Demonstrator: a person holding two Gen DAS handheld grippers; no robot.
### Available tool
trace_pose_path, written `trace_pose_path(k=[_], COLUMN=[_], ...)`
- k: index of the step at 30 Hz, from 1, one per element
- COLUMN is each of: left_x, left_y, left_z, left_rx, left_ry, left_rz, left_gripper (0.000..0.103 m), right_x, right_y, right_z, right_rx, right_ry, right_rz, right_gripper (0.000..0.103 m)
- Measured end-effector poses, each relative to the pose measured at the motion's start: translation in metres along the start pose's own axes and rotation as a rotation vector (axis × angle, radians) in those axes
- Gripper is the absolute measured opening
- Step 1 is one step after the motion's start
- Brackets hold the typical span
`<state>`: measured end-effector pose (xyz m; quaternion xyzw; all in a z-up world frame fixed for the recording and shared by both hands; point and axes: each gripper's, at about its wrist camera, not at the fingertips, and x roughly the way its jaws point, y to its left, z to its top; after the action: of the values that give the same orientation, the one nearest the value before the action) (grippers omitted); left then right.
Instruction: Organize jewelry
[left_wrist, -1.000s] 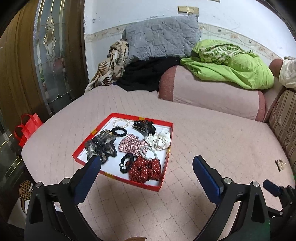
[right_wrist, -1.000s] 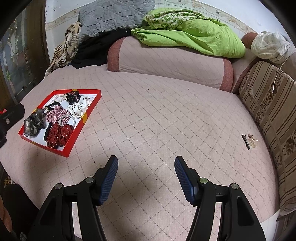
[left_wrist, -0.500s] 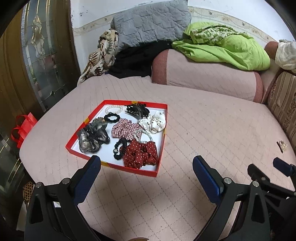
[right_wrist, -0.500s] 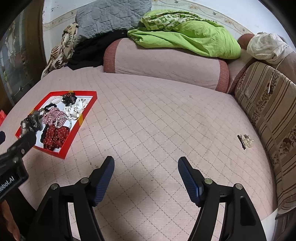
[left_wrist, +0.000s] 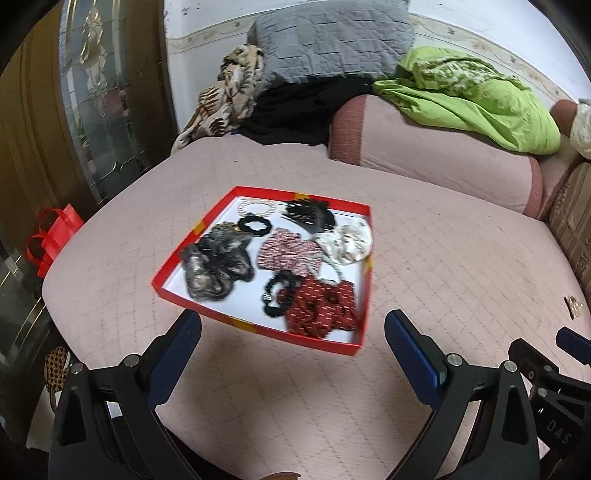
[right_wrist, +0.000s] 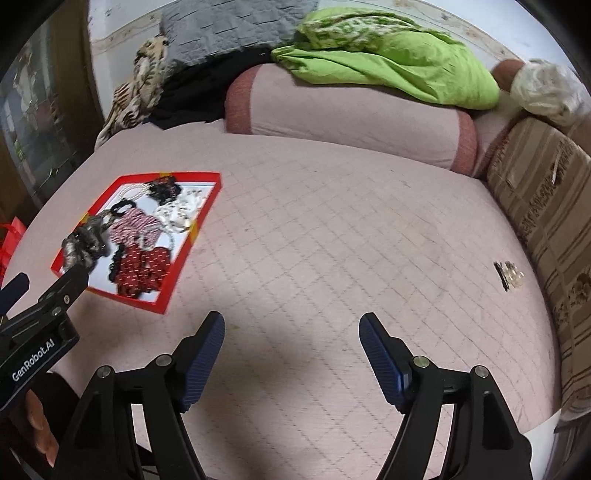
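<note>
A red tray (left_wrist: 360, 273) lies on the pink quilted bed (left_wrist: 443, 266) and holds several hair accessories: a red dotted scrunchie (left_wrist: 321, 310), a grey scrunchie (left_wrist: 214, 266), a checked bow (left_wrist: 284, 251), a white dotted scrunchie (left_wrist: 347, 240), a black claw clip (left_wrist: 310, 216) and a pearl bracelet (left_wrist: 256, 207). My left gripper (left_wrist: 291, 341) is open and empty just in front of the tray. My right gripper (right_wrist: 291, 343) is open and empty over bare bed, right of the tray (right_wrist: 184, 254). A small clip (right_wrist: 509, 275) lies alone at the bed's right side; it also shows in the left wrist view (left_wrist: 573, 306).
A pink bolster (right_wrist: 351, 110) with a green blanket (right_wrist: 388, 59) and a grey pillow (left_wrist: 332, 40) lie at the back. A striped sofa cushion (right_wrist: 546, 206) borders the right. A glass door (left_wrist: 99, 92) and a red bag (left_wrist: 51, 232) stand at the left.
Both grippers have shifted over the bed; the left one has moved closer to the tray and now shows at the right view's left edge. Both stay open.
</note>
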<state>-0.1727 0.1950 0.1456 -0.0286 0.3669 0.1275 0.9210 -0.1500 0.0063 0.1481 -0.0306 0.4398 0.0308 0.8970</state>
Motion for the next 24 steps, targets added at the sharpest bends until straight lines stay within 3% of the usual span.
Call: trace_pose_path(k=[11,24], left_x=[0.012,0.024], left_y=[0.039,0.039], left_z=[0.002,-0.003], left_rx=[-0.052,-0.048], left_ry=[0.023,0.078], left_rz=[0.019,-0.022], left_gripper=[0.099,0.099], right_x=[0.003,0.009], right_y=[0.049,0.046], right_z=[0.015,0.008], right_rx=[-0.100,-0.077], right_ry=[-0.003,0.012], right_rz=[-0.002,0.005], right_gripper=[0.081,0.081])
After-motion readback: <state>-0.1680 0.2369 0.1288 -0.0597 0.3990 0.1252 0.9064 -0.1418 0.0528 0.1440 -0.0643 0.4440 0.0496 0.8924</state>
